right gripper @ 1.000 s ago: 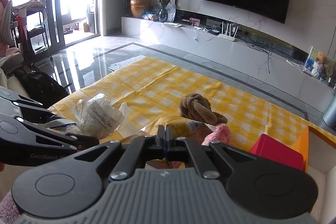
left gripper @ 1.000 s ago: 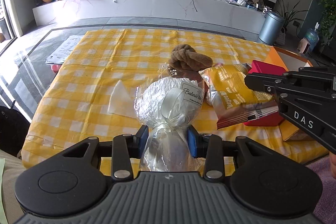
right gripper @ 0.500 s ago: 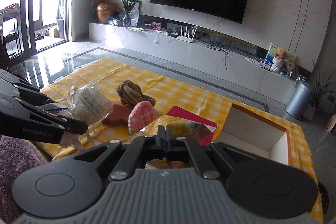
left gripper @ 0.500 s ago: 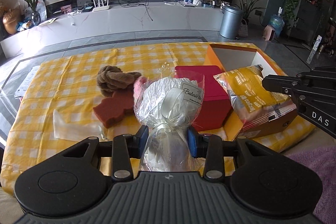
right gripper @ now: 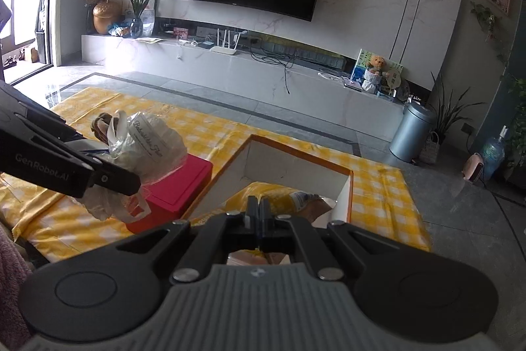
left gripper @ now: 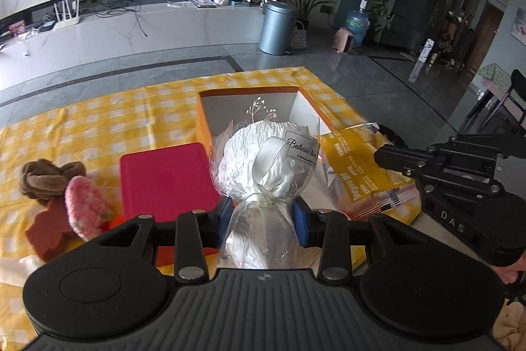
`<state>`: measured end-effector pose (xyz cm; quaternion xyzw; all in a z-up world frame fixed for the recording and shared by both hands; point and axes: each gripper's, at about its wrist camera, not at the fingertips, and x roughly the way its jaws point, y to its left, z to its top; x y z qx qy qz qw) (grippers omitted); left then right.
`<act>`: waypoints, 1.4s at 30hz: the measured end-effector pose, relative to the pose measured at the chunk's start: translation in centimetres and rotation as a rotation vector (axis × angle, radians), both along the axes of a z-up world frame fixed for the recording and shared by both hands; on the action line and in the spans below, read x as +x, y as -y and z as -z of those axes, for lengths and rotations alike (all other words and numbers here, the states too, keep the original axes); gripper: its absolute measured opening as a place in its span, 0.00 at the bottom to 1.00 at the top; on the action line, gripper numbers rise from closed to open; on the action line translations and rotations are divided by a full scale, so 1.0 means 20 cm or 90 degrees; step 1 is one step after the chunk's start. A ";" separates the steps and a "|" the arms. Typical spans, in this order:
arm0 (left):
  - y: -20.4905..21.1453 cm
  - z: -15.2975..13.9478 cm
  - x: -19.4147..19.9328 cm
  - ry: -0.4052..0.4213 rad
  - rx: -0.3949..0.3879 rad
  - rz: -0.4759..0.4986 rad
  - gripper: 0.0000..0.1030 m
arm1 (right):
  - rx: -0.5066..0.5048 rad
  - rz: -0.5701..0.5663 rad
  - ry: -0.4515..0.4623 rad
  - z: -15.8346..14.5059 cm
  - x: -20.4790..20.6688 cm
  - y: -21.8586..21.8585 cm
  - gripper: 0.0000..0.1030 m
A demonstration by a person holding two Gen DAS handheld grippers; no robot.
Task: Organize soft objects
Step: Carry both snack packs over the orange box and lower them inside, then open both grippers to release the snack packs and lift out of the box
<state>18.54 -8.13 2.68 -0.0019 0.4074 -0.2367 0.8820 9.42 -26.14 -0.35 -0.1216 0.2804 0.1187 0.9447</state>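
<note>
My left gripper point(left gripper: 263, 219) is shut on the neck of a clear cellophane bundle point(left gripper: 263, 153) with white filling, a ribbon and a label. The bundle hangs in front of the open orange box point(left gripper: 203, 120) with its white inside. My right gripper point(right gripper: 259, 206) is shut on the edge of a yellow snack bag point(right gripper: 279, 196), which hangs over the near part of the box point(right gripper: 345, 186). In the left wrist view the bag point(left gripper: 358, 173) and the right gripper point(left gripper: 381, 155) sit to the right of the bundle. The right wrist view has the bundle point(right gripper: 148, 140) at left.
A red flat box point(left gripper: 164, 176) lies left of the orange box on the yellow checked cloth point(left gripper: 82, 127). A brown plush point(left gripper: 46, 180), a pink knitted toy point(left gripper: 87, 206) and a brown sponge point(left gripper: 46, 232) lie further left. The cloth's right edge point(right gripper: 411, 203) drops to a grey floor.
Both grippers have swung right across the table with their loads. The orange box has come into the middle of both views, and the snack bag now hangs over it.
</note>
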 end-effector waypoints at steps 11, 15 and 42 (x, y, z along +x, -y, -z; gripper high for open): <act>0.37 0.28 0.34 -0.084 0.066 0.077 0.42 | -0.060 -0.038 -0.082 0.25 0.33 0.11 0.00; 0.43 0.41 0.38 -0.119 0.097 0.093 0.42 | -0.074 -0.060 -0.117 0.36 0.44 0.13 0.00; 0.52 0.47 0.36 -0.140 0.164 0.133 0.78 | -0.144 -0.073 -0.202 0.52 0.48 0.13 0.23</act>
